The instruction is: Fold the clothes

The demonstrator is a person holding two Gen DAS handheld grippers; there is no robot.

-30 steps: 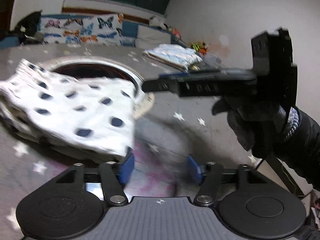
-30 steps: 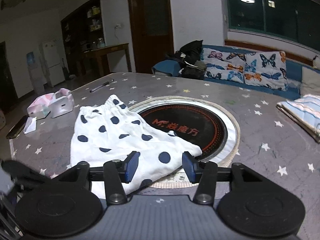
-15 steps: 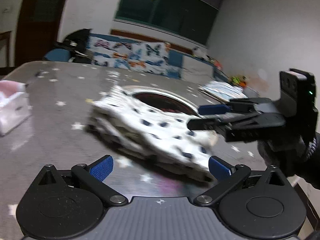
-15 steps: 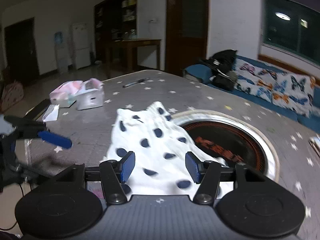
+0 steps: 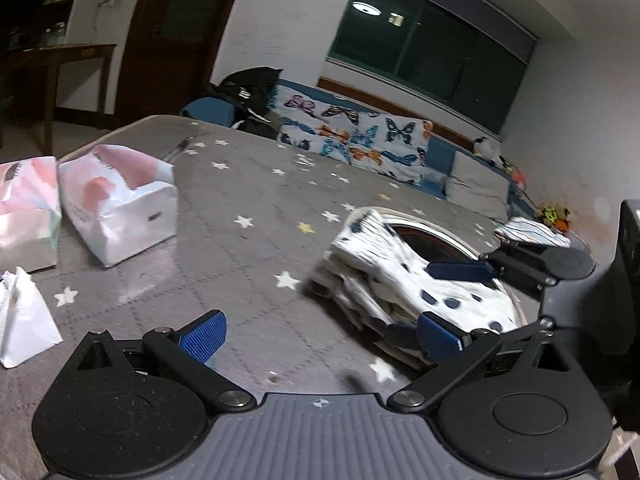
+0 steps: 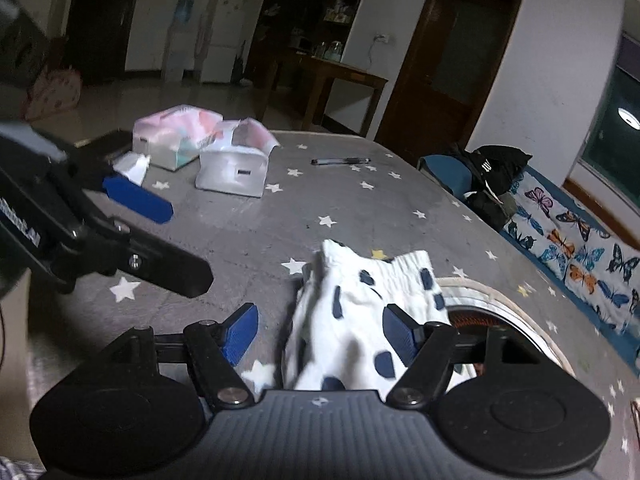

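A white garment with dark dots (image 5: 384, 264) lies bunched in folded layers on the grey star-patterned table (image 5: 256, 200), partly over the round hotplate. My left gripper (image 5: 320, 338) stands wide open to the left of it, with only bare table between its blue pads. My right gripper (image 6: 320, 334) hovers over the near end of the garment (image 6: 360, 308). Its jaws are opening, the cloth lies below and between them, and the pads do not press on it. In the right wrist view the left gripper (image 6: 180, 246) shows at the left, apart from the cloth.
Two pink and white tissue packs (image 6: 208, 148) and a crumpled white tissue (image 5: 20, 320) sit at the table's left. A pen (image 6: 340, 161) lies farther back. A round hotplate (image 6: 500, 316) is set into the table. A butterfly-print sofa (image 5: 360, 140) runs behind; folded cloth (image 5: 532, 232) lies far right.
The left gripper has let go of the garment's edge, opened wide and drawn off to the left. The right gripper has opened wider and swung left over the cloth, which now lies bunched.
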